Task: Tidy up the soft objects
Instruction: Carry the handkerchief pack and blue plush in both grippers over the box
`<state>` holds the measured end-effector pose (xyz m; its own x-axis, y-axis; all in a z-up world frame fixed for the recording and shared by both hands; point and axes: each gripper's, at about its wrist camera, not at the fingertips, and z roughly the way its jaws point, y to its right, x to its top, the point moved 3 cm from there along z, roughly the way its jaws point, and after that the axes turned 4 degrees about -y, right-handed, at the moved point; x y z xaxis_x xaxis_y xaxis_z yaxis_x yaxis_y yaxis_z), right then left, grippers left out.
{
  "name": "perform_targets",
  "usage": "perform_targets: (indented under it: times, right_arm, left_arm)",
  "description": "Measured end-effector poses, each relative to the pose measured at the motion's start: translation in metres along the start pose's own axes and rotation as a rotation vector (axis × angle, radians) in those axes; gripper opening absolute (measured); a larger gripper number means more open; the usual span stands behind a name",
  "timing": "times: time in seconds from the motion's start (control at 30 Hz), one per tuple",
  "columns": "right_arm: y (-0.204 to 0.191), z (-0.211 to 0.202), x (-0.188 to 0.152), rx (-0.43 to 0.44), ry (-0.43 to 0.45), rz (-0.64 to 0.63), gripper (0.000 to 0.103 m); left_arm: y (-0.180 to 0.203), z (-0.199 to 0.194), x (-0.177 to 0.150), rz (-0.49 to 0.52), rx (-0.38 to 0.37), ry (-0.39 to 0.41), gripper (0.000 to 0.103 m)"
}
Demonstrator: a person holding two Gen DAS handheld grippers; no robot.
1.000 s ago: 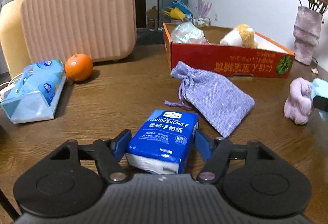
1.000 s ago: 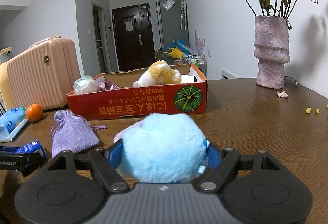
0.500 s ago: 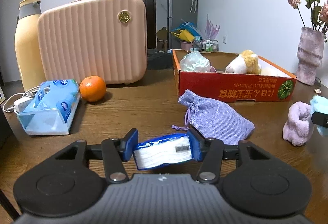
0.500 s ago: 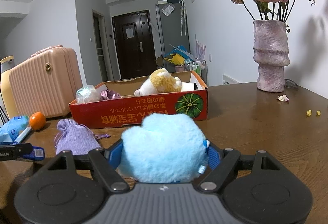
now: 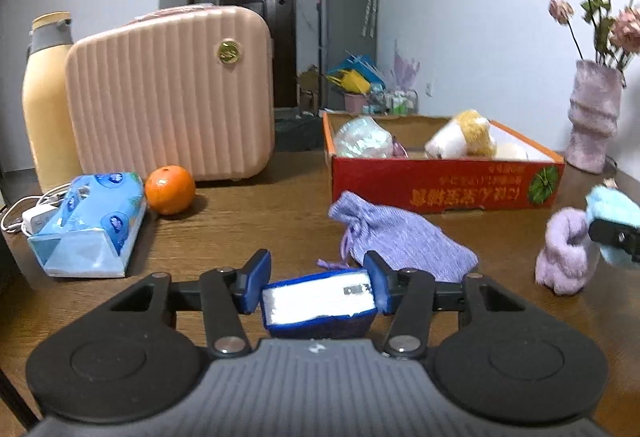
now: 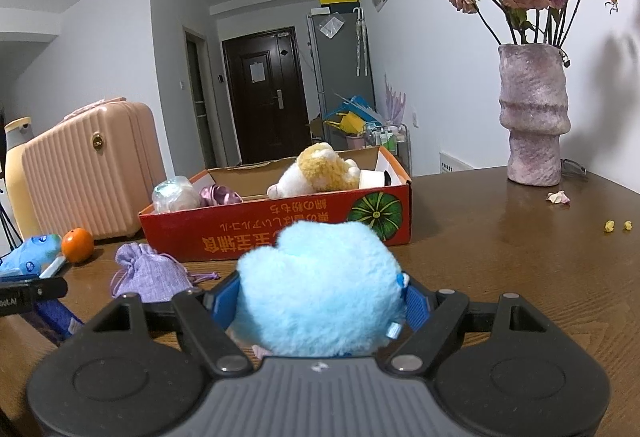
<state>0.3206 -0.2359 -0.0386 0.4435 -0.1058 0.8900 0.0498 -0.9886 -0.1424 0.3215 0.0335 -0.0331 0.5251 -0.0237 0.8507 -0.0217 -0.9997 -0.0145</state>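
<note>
While I hold both grippers over the table (image 5: 256, 229), each one has a soft thing between its pads. My left gripper (image 5: 318, 287) is closed to a rather narrow gap on the tissue pack (image 5: 320, 303); both blue pads press on its sides, and the pack is lifted off the wood, its white end facing my camera. My right gripper (image 6: 318, 301) stands wider, because it holds the blue plush (image 6: 320, 285), which fills the whole space between the pads and bulges above them. In the left view I see this plush at the far right edge, above the table, with the black finger of the right gripper in front of it.

Just beside the blue plush, a lilac plush (image 5: 566, 251) stands on the table. Past the tissue pack lies the purple pouch (image 5: 400, 237), flat on the wood, its drawstring neck toward the red box (image 5: 444, 185). The box is behind the pouch, near it but not touching as far as I can tell. Inside the box I see a yellow-white plush (image 5: 460, 135) at the right side, a pale shiny bundle (image 5: 362, 137) at the left side, and a small purple thing between them that I cannot identify.

To the left, an orange (image 5: 170, 189) sits just beside a big tissue bag (image 5: 90, 223), in front of the pink case (image 5: 172, 93). A yellow bottle (image 5: 46, 97) stands left of the case. A vase (image 6: 534, 113) with dried roses stands at the right, well apart from the box.
</note>
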Motion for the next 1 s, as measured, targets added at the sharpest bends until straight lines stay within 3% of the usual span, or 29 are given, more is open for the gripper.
perform_targets:
  times: [0.4, 0.7, 1.0]
  right_arm:
    - [-0.001, -0.001, -0.002, 0.027, -0.015, 0.004, 0.078]
    - [0.0, -0.001, -0.003, 0.051, -0.029, 0.009, 0.078]
    - [0.007, 0.001, 0.006, 0.045, 0.012, 0.035, 0.078]
  left_arm:
    - [0.001, 0.026, -0.022, -0.011, 0.021, -0.261, 0.058]
    - [0.0, 0.021, -0.022, -0.033, 0.007, -0.253, 0.053]
    - [0.005, 0.003, 0.001, -0.055, 0.003, -0.096, 0.053]
